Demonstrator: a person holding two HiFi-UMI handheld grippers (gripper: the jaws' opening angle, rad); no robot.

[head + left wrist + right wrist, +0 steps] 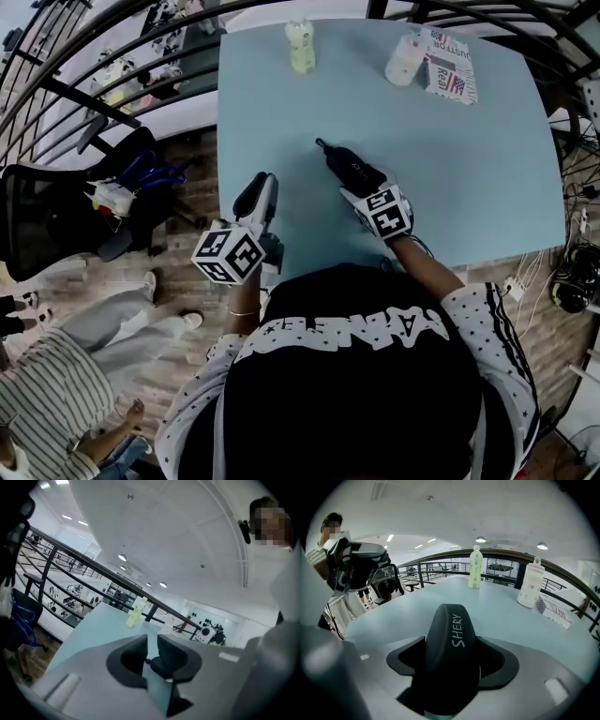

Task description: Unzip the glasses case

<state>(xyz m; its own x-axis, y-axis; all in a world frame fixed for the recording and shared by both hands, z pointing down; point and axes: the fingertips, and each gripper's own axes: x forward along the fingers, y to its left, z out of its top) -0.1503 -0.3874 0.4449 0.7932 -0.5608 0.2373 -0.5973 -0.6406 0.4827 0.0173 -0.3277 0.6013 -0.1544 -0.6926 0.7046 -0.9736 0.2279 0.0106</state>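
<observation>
The black glasses case (451, 653), with "SHERY" printed on it, stands on end between the jaws of my right gripper (364, 183), and the dark pads (499, 660) press on both its sides. In the head view the case (336, 157) pokes forward out of that gripper, low over the light blue table (469, 169). My left gripper (265, 183) hovers at the table's left front edge, a hand's width left of the case. Its jaws (151, 641) leave only a narrow gap, with nothing in it.
At the table's far side stand a pale green bottle (301, 45), a white bottle (405, 59) and a printed packet (451, 64). A black chair (56, 216) and a railing are off the left edge. People stand at the lower left.
</observation>
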